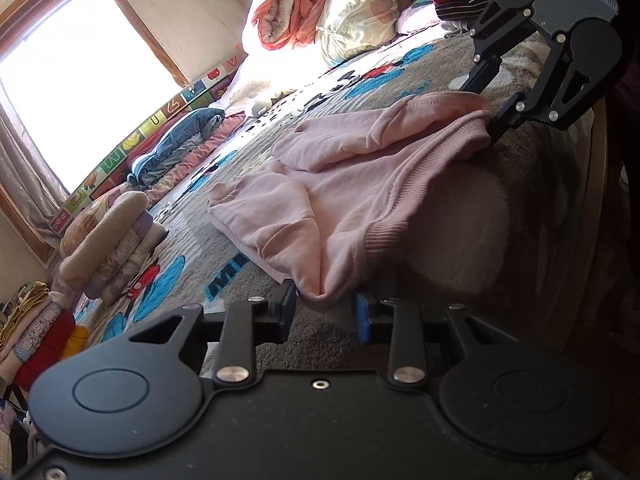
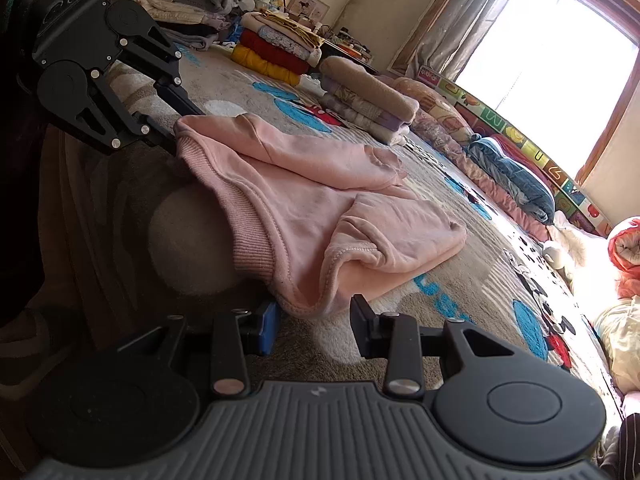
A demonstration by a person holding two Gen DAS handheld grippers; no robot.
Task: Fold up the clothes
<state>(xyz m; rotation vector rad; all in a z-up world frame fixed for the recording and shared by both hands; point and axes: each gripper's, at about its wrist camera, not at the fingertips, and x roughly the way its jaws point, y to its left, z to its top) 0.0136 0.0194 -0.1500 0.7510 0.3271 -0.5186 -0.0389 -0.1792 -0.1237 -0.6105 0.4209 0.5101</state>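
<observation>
Two corners of the pink sweatshirt point(image 1: 340, 184) on the patterned blanket point(image 1: 400, 80) are flanked. Left wrist view: left tongs point(image 1: 325, 312) released, hem corner between fingers, angled downward; folded stacks point(image 1: 116, 240) nearby. Right wrist view: right tongs point(image 2: 314, 322) released, corner between fingers; quilts point(image 2: 508, 172) beyond.

Both wrist views sit low, close over the bed, angled downward from opposite ends; both share the pink sweatshirt point(image 1: 340, 184) point(image 2: 320, 216).
</observation>
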